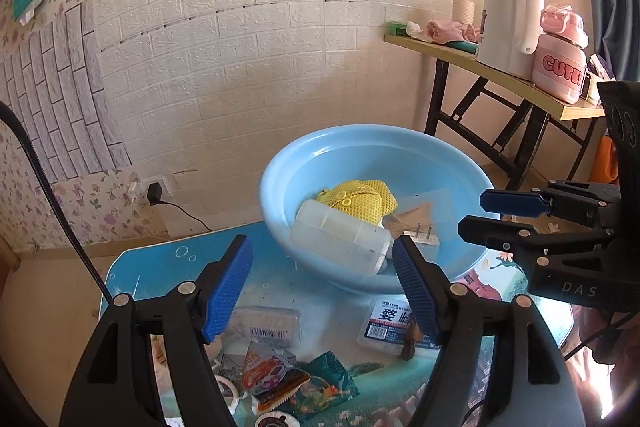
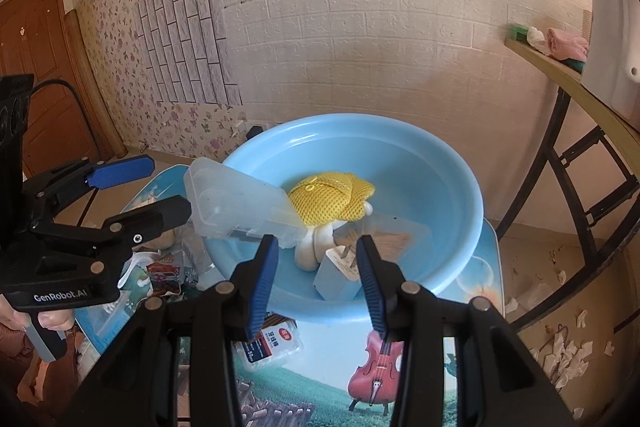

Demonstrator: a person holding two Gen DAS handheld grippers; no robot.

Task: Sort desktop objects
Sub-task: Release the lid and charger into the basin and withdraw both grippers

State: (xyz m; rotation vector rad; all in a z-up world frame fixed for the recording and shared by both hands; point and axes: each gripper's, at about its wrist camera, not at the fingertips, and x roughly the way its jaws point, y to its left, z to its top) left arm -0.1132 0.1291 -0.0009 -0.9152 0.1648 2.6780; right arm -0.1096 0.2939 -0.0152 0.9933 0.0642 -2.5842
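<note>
A light blue basin (image 1: 269, 183) (image 2: 474, 211) stands on a small picture-printed table (image 1: 160, 261) (image 2: 332, 359). In it lie a yellow mesh pouch (image 1: 360, 201) (image 2: 332, 199), a pale block with metal prongs (image 2: 338, 273) and a clear plastic box (image 1: 340, 241) (image 2: 240, 203), which leans over the near rim. My left gripper (image 1: 322, 242) (image 2: 170, 185) is open just short of that box, with nothing pressed between its pads. My right gripper (image 2: 317, 239) (image 1: 474, 213) hovers over the basin's near edge, its jaws apart and empty.
Snack wrappers (image 1: 296, 383), a labelled toothpick box (image 1: 390, 323) (image 2: 272, 345) and a clear barcoded pack (image 1: 268, 323) lie on the table before the basin. A wooden folding table (image 1: 520, 87) with a white kettle (image 1: 512, 23) and pink bottle (image 1: 562, 65) stands at the right. Paper scraps (image 2: 568, 355) litter the floor.
</note>
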